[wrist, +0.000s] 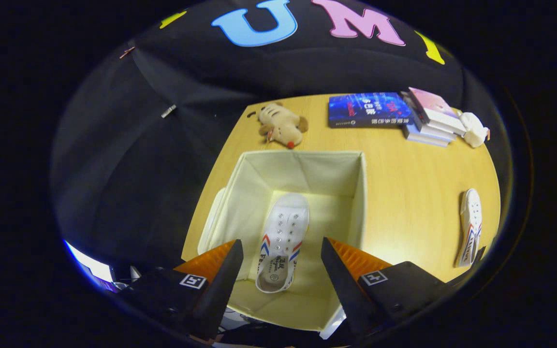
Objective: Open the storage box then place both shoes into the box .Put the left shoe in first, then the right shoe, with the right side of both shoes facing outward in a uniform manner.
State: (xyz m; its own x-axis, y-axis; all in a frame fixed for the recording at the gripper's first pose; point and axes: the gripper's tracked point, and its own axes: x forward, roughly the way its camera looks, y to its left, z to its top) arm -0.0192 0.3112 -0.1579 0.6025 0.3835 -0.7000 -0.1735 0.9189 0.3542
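We're over the open storage box, gripper spread wide and holding nothing, its fingers straddling the shoe in the box, which lies flat, toe pointing away. One shoe home, we judge. The second shoe lies on the wooden table, well off to the right. Best we lift clear, swing right and grip it mid-body, keeping its orientation matched.

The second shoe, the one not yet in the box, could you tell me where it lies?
It lies on the wooden table, right of the storage box, beyond the open gripper.
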